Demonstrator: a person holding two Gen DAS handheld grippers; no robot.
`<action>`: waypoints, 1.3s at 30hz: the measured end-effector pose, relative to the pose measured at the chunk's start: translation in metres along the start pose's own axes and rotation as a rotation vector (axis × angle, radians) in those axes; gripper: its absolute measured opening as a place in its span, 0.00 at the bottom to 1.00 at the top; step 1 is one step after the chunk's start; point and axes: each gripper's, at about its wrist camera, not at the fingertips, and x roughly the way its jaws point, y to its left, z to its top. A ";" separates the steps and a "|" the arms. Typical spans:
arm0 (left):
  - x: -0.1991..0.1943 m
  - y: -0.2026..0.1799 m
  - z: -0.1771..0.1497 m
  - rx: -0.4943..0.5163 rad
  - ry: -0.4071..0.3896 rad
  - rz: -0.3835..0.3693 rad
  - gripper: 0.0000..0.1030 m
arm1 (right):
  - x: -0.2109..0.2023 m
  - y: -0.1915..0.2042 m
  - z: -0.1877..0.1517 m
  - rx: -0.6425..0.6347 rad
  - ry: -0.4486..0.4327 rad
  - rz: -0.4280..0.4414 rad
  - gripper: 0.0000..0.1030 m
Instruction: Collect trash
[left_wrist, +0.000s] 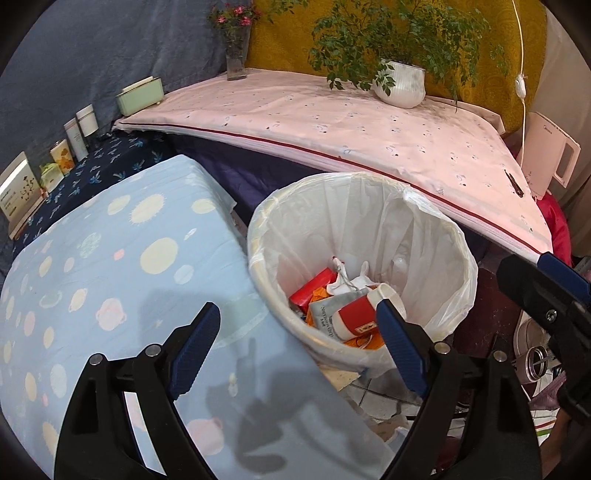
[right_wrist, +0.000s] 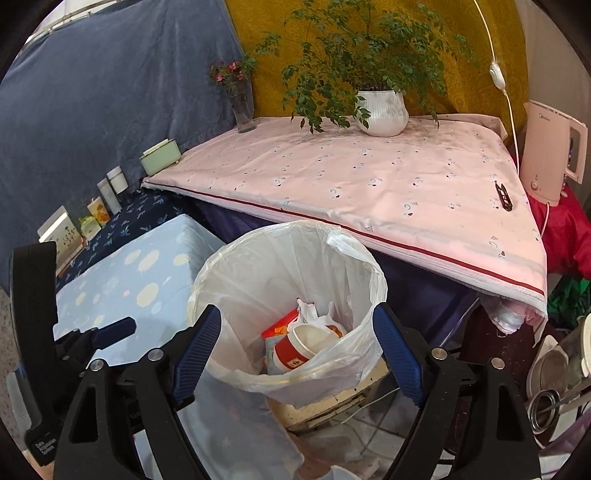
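Both the left gripper (left_wrist: 299, 338) and right gripper (right_wrist: 297, 341) hang apart, empty, above the bin (right_wrist: 236, 266); cup (right_wrist: 301, 345) and wrappers (left_wrist: 310, 291) already inside, collecting looks nearly done.

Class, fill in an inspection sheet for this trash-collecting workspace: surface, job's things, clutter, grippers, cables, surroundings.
Surface: pink patterned tablecloth bears a white ribbed plant pot and a glass flower vase.
Job's things: white-lined round trash bin holds a red-and-white paper cup and wrappers.
Clutter: small black object on the cloth's right part.
Grippers: left gripper and right gripper both open, empty, above the bin.
Cables: white cord with inline switch hangs at right.
Surroundings: pale pink electric kettle, blue spotted cloth.
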 end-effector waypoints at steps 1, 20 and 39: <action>-0.002 0.003 -0.002 -0.004 0.001 0.008 0.80 | -0.001 0.001 -0.001 -0.002 0.001 0.000 0.81; -0.038 0.040 -0.033 -0.096 0.003 0.056 0.86 | -0.017 0.038 -0.030 -0.116 0.049 -0.027 0.81; -0.057 0.058 -0.062 -0.148 0.004 0.120 0.91 | -0.026 0.061 -0.059 -0.194 0.095 -0.048 0.84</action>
